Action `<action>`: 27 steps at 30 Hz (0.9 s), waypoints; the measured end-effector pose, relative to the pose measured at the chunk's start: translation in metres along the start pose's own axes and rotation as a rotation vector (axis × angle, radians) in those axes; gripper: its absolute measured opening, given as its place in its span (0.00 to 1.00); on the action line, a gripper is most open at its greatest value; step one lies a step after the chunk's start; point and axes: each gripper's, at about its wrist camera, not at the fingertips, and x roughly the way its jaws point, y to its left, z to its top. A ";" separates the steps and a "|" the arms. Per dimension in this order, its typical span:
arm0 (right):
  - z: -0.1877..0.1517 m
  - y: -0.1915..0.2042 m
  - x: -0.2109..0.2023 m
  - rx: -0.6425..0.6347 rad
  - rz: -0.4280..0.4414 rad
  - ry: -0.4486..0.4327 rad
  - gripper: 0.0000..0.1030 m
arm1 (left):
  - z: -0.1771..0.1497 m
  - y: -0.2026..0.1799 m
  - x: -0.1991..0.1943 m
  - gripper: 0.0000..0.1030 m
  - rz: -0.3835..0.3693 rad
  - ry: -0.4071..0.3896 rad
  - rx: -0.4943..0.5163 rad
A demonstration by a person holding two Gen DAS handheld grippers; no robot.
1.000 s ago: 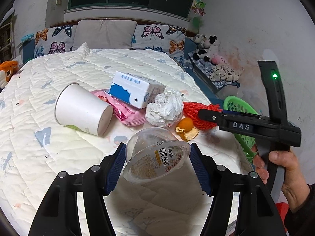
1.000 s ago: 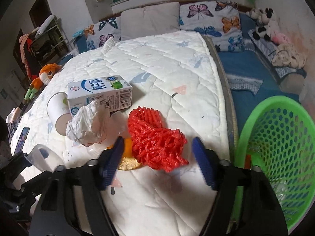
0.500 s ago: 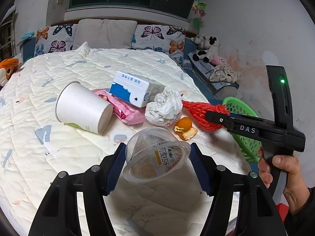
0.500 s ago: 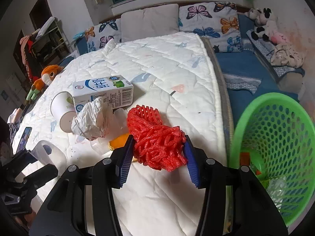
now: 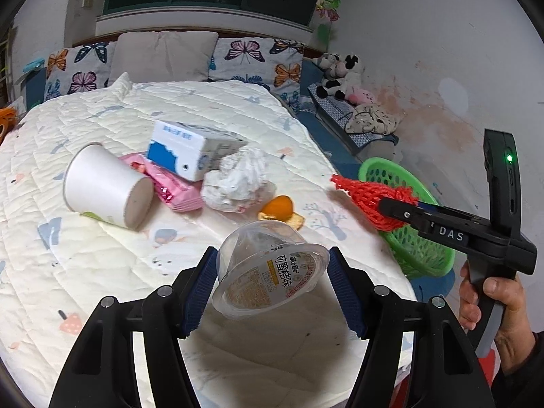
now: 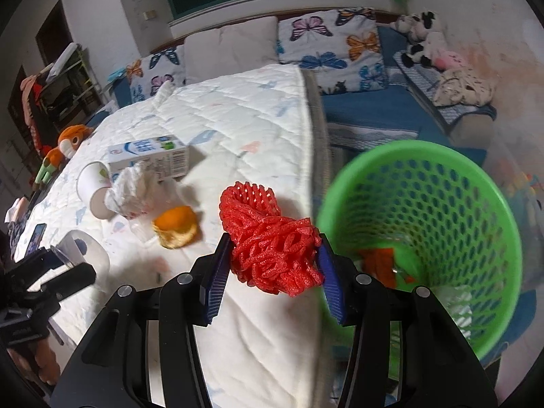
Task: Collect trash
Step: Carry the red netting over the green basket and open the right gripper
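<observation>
My left gripper [image 5: 272, 282] is shut on a clear plastic jelly cup [image 5: 268, 272] with a printed lid, held above the white quilt. My right gripper [image 6: 272, 265] is shut on a red foam fruit net [image 6: 268, 241], lifted off the bed near the mattress edge. The net [image 5: 370, 200] also shows at the right of the left wrist view, in front of the green mesh basket [image 5: 425, 251]. That basket [image 6: 476, 238] stands on the floor right of the bed and holds some scraps. On the quilt lie a paper cup [image 5: 105, 190], a milk carton [image 5: 190, 149], a pink wrapper [image 5: 173, 190], crumpled tissue [image 5: 238, 180] and orange peel [image 5: 278, 207].
Butterfly pillows [image 5: 255, 57] line the headboard. A low bench with plush toys [image 6: 431, 47] runs along the right wall behind the basket. An orange plush toy [image 6: 64, 146] and a phone [image 6: 35, 241] sit at the bed's left side. A person's hand [image 5: 489, 302] grips the right tool.
My right gripper closed on the red net, lifted it off the quilt and carried it right toward the green basket, uncovering the orange peel. The left gripper drifted slightly, still holding the jelly cup.
</observation>
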 end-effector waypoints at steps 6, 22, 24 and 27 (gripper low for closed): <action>-0.014 -0.036 -0.010 0.057 -0.053 0.012 0.49 | 0.002 -0.018 0.009 0.62 -0.029 0.015 0.019; -0.048 -0.102 -0.021 0.171 -0.135 0.043 0.57 | 0.012 -0.078 0.034 0.62 -0.088 0.041 0.112; -0.052 -0.108 -0.024 0.182 -0.138 0.039 0.61 | 0.015 -0.086 0.037 0.62 -0.095 0.043 0.123; -0.055 -0.115 -0.028 0.192 -0.142 0.035 0.61 | 0.019 -0.099 0.042 0.62 -0.107 0.048 0.139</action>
